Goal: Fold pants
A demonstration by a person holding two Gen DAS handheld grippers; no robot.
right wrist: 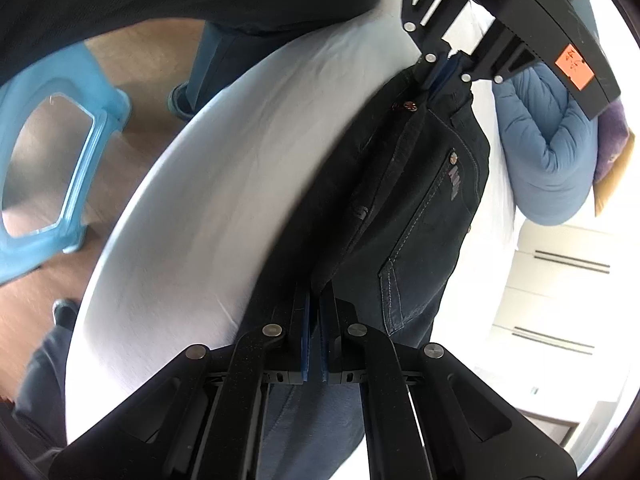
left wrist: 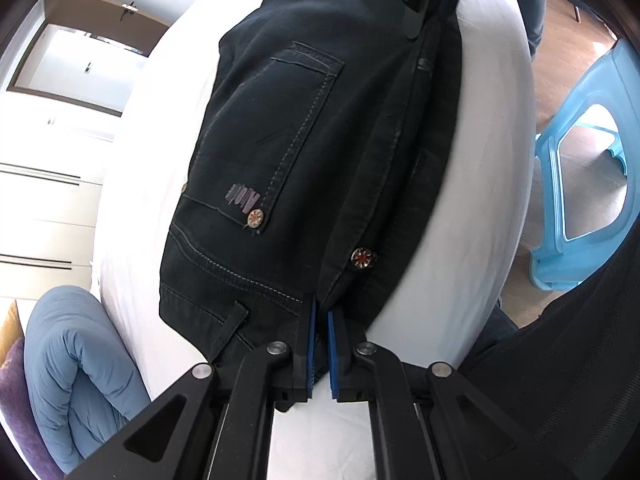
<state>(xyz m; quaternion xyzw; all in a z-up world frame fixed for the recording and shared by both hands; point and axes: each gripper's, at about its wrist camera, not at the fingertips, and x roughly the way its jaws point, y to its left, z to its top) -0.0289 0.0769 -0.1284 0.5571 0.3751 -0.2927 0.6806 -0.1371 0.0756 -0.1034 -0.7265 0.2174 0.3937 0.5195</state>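
Dark navy pants (left wrist: 304, 152) with a back pocket, rivets and grey stitching hang stretched between both grippers above a white bed sheet (left wrist: 488, 184). My left gripper (left wrist: 322, 312) is shut on the waistband end of the pants. My right gripper (right wrist: 315, 290) is shut on the other end of the pants (right wrist: 400, 200). In the left wrist view the right gripper (left wrist: 436, 12) shows at the top, clamped on the fabric. In the right wrist view the left gripper (right wrist: 448, 66) shows at the top, clamped on the waistband.
A light blue plastic stool (left wrist: 588, 184) stands on the wooden floor beside the bed; it also shows in the right wrist view (right wrist: 48, 168). A folded blue quilt (left wrist: 76, 364) and a purple pillow (left wrist: 16, 400) lie on the bed. White cupboards (left wrist: 44, 216) stand behind.
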